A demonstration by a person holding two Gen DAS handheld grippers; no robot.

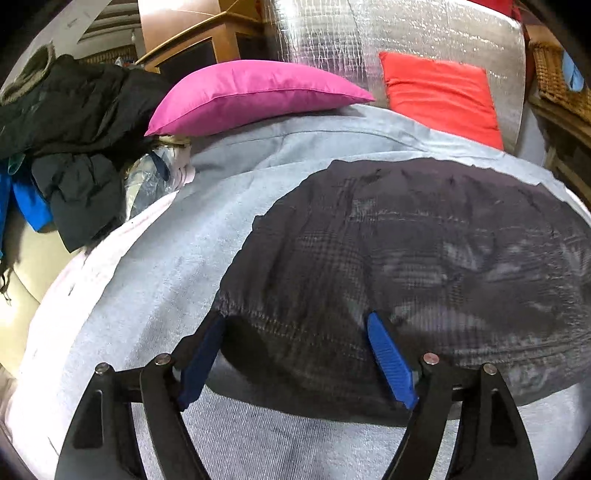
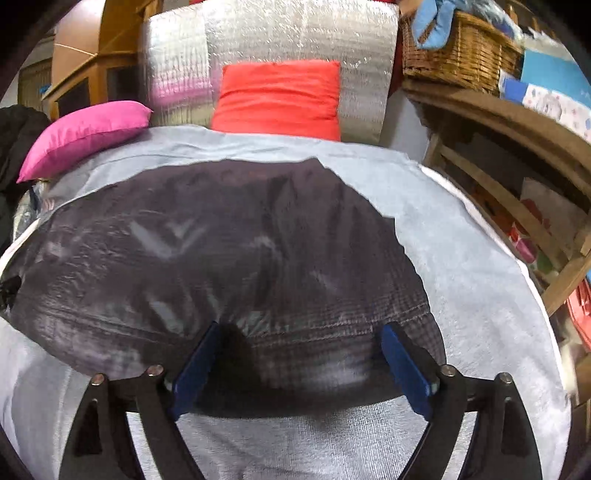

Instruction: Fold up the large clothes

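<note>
Both tongs (image 1: 295, 325) (image 2: 301, 332) gape wide over the dark garment (image 1: 424, 240), pink cushion (image 1: 251, 92) and red cushion (image 1: 443, 92) behind.

A shiny magenta pillow (image 1: 251, 94) lies at the far left, beside a red-orange square cushion (image 2: 279, 98) leaning on crinkled silver foil padding (image 2: 288, 33). Far right, a woven wicker basket (image 2: 458, 55) tops wooden shelving (image 2: 509, 192), blurred, perhaps holding boxes.

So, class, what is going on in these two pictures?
A person holds two grippers over a dark garment spread flat on a grey cover. The left gripper and the right gripper both stand open at its near edge, gripping nothing. A pink cushion lies behind.
</note>
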